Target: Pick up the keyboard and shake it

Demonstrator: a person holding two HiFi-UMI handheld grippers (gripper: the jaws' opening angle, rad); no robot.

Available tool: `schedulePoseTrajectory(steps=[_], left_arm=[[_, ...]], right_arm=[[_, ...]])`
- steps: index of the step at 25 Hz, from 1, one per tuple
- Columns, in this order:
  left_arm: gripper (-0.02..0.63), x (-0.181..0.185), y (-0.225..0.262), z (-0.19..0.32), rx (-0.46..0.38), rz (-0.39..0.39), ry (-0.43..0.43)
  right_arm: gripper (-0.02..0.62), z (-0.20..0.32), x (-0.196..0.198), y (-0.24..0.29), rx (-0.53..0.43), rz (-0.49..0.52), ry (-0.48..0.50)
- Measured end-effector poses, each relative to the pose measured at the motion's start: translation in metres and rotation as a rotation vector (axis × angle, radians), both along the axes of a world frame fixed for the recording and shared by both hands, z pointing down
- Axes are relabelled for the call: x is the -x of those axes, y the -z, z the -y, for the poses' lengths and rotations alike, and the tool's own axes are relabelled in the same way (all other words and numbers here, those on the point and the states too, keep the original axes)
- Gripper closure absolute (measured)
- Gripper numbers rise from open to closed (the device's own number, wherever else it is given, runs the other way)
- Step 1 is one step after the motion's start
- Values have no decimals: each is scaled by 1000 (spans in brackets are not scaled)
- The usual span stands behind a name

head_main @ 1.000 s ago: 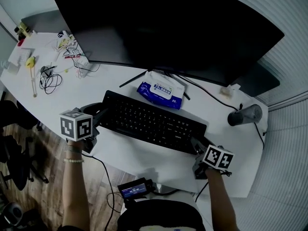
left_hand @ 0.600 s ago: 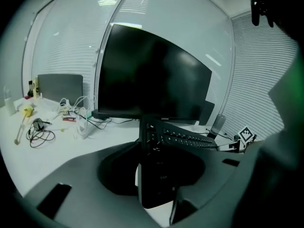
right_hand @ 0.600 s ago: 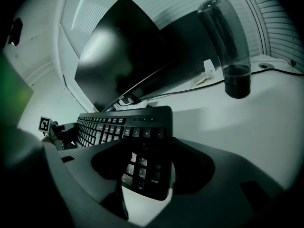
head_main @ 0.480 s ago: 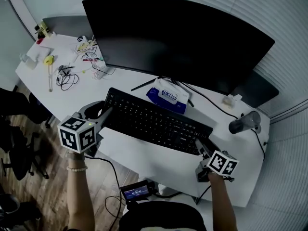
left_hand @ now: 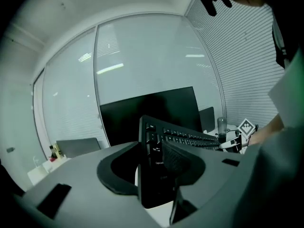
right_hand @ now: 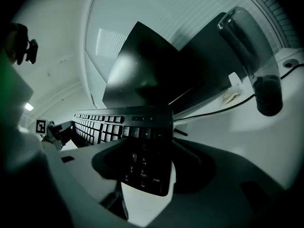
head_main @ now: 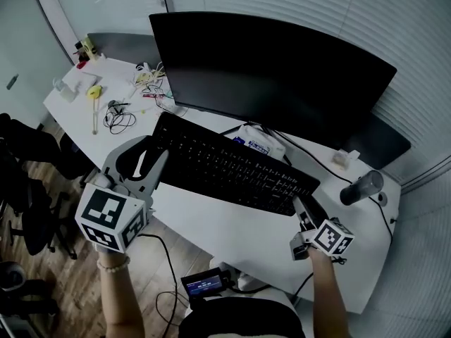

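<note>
Nearest the head camera, the left tongs [head_main: 156, 147] and the right tongs [head_main: 304, 206] each clamp one end of the black keyboard [head_main: 232, 171], which hangs clear of the white table [head_main: 211, 224]. Its long axis runs from upper left to lower right in the head view, with the keys facing up. Its left end looks larger and nearer the camera than its right end.

The left gripper view alone shows the grip on that side. The jaws of the left tongs [left_hand: 152, 163] stand fairly wide and have just been closing. Their pads press on the short end of the keyboard [left_hand: 152, 141] by the Caps Lock key, and the key rows run off to the right. The right gripper view shows the other end. The numeric pad, with its Enter key, sits between the jaws of the right tongs [right_hand: 149, 163], which press on it. From there the keyboard [right_hand: 109, 125] stretches away to the left.

Only the head view takes in the keyboard's whole length. It also shows a pack of wipes [head_main: 261, 141] half hidden behind the far edge. A dark tumbler [head_main: 361, 186] stands on the table beyond the right tongs and looms large in the right gripper view [right_hand: 256, 65]. Behind the keyboard rises the wide black monitor [head_main: 282, 76]. Loose cables [head_main: 116, 115] lie on the far left of the table.
</note>
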State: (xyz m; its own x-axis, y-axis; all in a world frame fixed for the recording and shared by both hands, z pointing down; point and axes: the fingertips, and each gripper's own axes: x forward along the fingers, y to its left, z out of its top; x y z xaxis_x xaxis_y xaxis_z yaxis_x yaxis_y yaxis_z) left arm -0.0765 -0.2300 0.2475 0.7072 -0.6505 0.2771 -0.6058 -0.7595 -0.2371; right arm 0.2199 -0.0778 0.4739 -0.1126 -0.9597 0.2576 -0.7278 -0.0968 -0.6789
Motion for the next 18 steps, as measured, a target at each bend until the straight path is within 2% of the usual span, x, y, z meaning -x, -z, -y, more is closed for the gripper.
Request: schedulePoseTrajectory(steps=[5,9,13,18], left_arm=[[440,-2,38,-23,-143,15,21],[440,-1,62,-38,-224,6,33],[440,-1,81,-52,-285,1,48],[440,3,96,-65,-331,-13,63]], right_arm=[[316,16,0,11,-112,9,17],[316,26,2,25,-192,21,35],[316,36,2,37,-258,37,54],[316,40,5,51,-293,45,73]])
